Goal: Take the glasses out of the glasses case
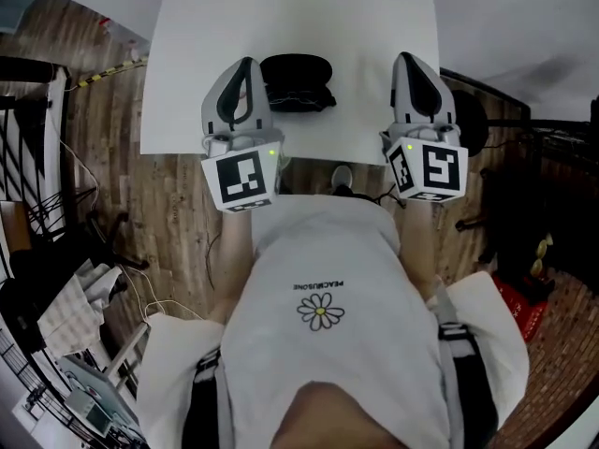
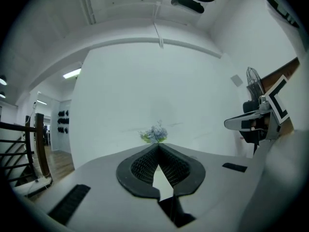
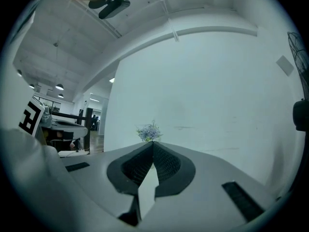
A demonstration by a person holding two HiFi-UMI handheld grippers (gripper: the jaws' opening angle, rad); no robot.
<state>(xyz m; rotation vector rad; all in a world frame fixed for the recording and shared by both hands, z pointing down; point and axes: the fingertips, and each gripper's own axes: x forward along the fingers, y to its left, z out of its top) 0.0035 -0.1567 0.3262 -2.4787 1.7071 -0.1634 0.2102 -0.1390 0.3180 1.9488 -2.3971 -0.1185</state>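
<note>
- Nothing of the task looks done. My left gripper (image 1: 245, 65) and my right gripper (image 1: 409, 60) hover level over the near edge of the white table (image 1: 374, 26), and neither touches the glasses case (image 1: 296, 67).
- My left fingers (image 2: 142, 166) are pressed together tip to tip, with nothing between them.
- My right fingers (image 3: 166, 163) are the same: closed on themselves and empty.
- The black glasses case lies on the table between my two pairs of fingers. It is just beside the left pair on its inner side and well apart from the right pair.
- A dark mass (image 1: 301, 99) sits against the side of the case nearest me. I cannot tell whether it is an opened lid or the glasses themselves, so what the case holds stays unknown.
- Both gripper views look over the case to a small bunch of flowers (image 2: 155, 134) at the far edge of the table.
- As I judge it, everything is left to do — reach in, open the case if it is shut, and lift the glasses clear.
</note>
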